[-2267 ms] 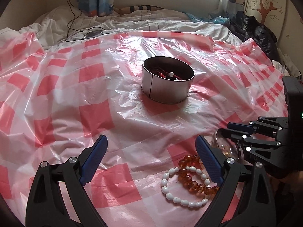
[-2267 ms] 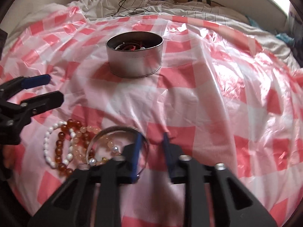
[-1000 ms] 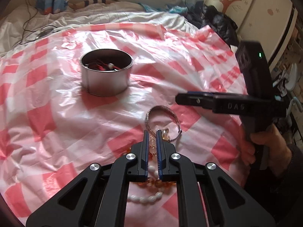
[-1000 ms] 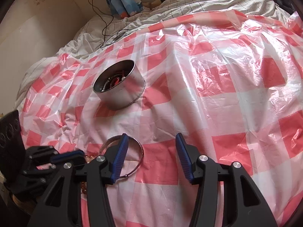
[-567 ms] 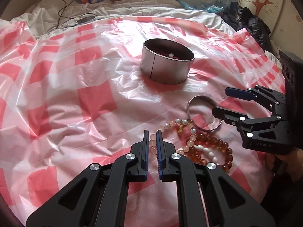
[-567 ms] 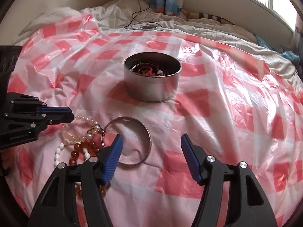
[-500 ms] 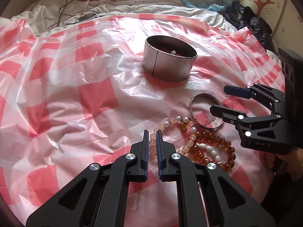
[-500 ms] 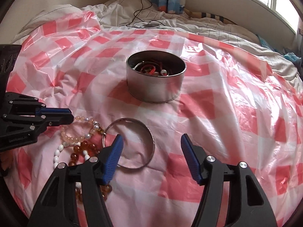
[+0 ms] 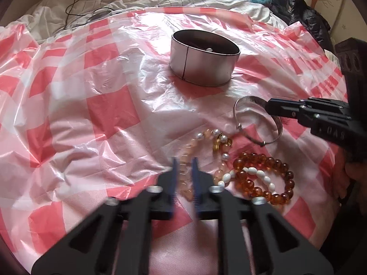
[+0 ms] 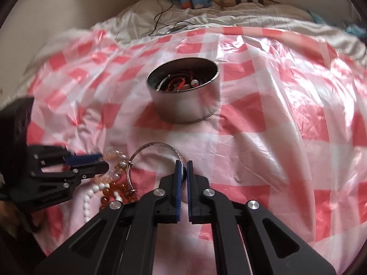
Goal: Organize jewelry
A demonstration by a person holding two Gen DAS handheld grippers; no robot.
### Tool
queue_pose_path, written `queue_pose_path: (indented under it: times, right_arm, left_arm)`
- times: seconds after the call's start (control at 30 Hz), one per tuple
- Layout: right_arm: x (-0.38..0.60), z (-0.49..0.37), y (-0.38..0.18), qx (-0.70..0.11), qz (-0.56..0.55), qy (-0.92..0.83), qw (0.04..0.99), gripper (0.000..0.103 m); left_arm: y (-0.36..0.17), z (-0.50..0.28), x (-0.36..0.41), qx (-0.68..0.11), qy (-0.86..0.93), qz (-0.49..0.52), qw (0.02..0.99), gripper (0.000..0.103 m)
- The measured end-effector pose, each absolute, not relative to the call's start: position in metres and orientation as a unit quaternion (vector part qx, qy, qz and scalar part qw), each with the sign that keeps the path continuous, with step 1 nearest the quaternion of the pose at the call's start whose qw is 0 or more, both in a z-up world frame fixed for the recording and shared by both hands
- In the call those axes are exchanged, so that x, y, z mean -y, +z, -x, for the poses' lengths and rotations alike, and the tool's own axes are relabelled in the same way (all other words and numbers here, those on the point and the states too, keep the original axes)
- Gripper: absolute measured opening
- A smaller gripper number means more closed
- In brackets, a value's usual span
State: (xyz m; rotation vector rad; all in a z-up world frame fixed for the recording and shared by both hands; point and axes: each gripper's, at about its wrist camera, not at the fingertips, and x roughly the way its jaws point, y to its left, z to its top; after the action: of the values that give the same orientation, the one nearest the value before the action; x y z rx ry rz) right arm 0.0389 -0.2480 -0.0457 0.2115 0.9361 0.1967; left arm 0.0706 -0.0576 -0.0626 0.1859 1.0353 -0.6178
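Observation:
A round metal tin (image 9: 204,57) with jewelry inside stands on the red-checked plastic sheet; it also shows in the right wrist view (image 10: 184,91). My right gripper (image 10: 182,167) is shut on the rim of a silver bangle (image 10: 156,147), which also shows in the left wrist view (image 9: 248,102). My left gripper (image 9: 183,162) is nearly shut around a pale peach bead bracelet (image 9: 187,151). An amber bead bracelet (image 9: 263,178) and a white bead bracelet (image 9: 247,176) lie beside it.
The checked sheet (image 9: 91,91) covers a bed. Rumpled white bedding with a black cable (image 9: 75,6) lies at the far edge. Dark clothes (image 9: 305,16) are piled at the far right.
My right gripper has closed from wide open onto the bangle's rim. My left gripper has stayed nearly shut at the peach beads and its fingers show blur.

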Motion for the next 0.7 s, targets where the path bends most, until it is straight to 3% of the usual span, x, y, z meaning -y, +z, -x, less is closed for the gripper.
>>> queue_pose_path:
  times: [0.3,0.7]
  right_arm:
    - [0.278,-0.035,-0.040,-0.428,-0.205,0.107,0.874,0.005]
    - [0.266,-0.037,-0.042,-0.439,-0.149,0.087,0.882,0.005]
  left_arm:
    - [-0.031,-0.078,0.027,-0.436,-0.288,0.020,0.852,0.007]
    - [-0.050,-0.085,0.031,-0.468,-0.261,-0.012,0.844,0.007]
